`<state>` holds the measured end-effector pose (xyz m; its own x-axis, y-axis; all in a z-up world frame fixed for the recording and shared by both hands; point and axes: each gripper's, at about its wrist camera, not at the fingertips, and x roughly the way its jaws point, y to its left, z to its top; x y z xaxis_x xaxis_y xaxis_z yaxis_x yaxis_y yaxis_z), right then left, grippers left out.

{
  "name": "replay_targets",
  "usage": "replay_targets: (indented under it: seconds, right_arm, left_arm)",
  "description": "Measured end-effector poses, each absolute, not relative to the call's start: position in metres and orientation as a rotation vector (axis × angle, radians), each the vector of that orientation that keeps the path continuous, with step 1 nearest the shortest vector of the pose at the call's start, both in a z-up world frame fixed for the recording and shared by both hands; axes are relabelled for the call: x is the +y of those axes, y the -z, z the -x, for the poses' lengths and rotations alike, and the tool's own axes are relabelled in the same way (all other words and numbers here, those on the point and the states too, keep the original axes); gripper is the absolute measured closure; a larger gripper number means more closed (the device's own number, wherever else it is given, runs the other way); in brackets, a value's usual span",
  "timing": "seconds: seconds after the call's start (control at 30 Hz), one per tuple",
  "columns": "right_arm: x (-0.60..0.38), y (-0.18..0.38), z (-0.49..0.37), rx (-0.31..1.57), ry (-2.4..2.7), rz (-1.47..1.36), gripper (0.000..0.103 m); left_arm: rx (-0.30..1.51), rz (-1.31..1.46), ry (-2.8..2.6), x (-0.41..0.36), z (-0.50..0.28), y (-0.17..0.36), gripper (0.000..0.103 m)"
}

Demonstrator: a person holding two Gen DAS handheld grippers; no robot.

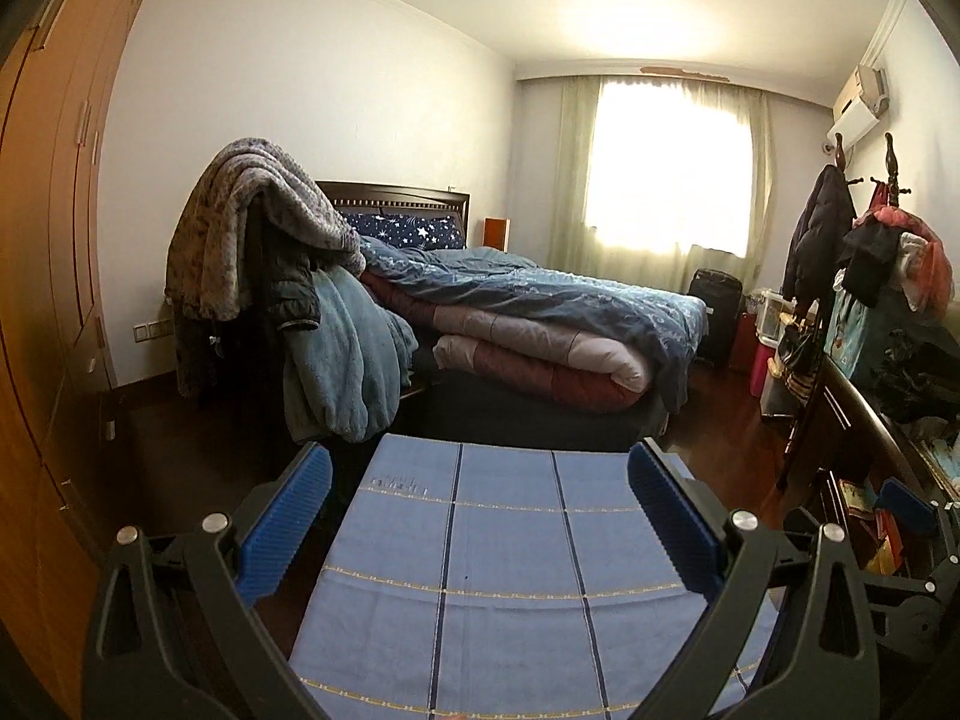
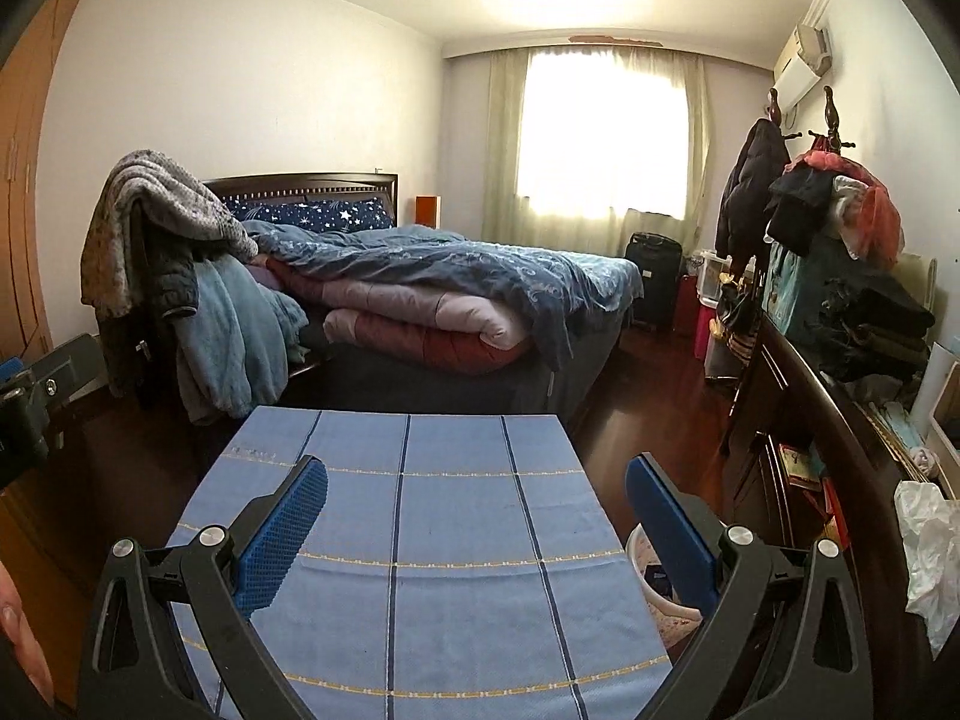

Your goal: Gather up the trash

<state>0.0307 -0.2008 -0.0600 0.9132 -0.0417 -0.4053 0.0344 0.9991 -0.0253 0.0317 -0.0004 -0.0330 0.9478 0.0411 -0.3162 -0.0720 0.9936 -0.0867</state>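
My left gripper (image 1: pixel 480 480) is open above a table with a blue checked cloth (image 1: pixel 504 588), nothing between its blue pads. My right gripper (image 2: pixel 477 510) is open too, over the right part of the same cloth (image 2: pixel 420 480), and holds nothing. A pale round bin (image 2: pixel 645 591) with a flowery wall stands beside the table's right edge, partly hidden by my right finger. A crumpled white plastic bag (image 2: pixel 930 558) lies on the dark dresser at the far right. No loose trash shows on the cloth. The right gripper (image 1: pixel 912 510) also shows in the left wrist view.
A bed (image 2: pixel 456 276) piled with quilts lies beyond the table, and a chair draped with blankets (image 2: pixel 180 252) stands at its left. A dark dresser (image 2: pixel 840 420) heaped with clothes runs along the right. A wooden wardrobe (image 1: pixel 48 240) fills the left wall. A dark floor strip (image 2: pixel 660 408) lies between bed and dresser.
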Motion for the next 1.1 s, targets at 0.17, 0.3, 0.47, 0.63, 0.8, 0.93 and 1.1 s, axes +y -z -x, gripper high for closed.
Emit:
replay_targets:
  seconds: [0.17,0.3,0.47,0.63,0.8,0.93,1.1]
  right_arm:
    - [-0.201,0.053,-0.023,0.389,0.037,0.020,0.004]
    - [-0.202,0.048,-0.016,0.360,0.039,0.018,0.004]
    - [-0.203,0.045,-0.011,0.349,0.035,0.012,0.004]
    - [-0.202,0.043,-0.009,0.339,0.032,0.008,0.004]
    - [-0.202,0.041,-0.006,0.334,0.027,0.003,0.004]
    - [-0.202,0.039,-0.003,0.326,0.025,0.001,0.004]
    - [-0.202,0.039,-0.001,0.322,0.024,-0.001,0.004]
  left_arm:
    - [0.289,0.100,-0.055,-0.002,-0.023,0.026,0.003]
    - [0.271,0.100,-0.059,-0.002,-0.016,0.020,0.003]
    - [0.254,0.101,-0.055,-0.004,-0.008,0.016,0.003]
    - [0.228,0.093,-0.048,-0.004,0.001,0.011,0.003]
    - [0.210,0.090,-0.046,-0.004,0.008,0.006,0.003]
    - [0.193,0.083,-0.048,-0.006,0.012,0.003,0.003]
    - [0.180,0.075,-0.042,-0.008,0.017,0.001,0.003]
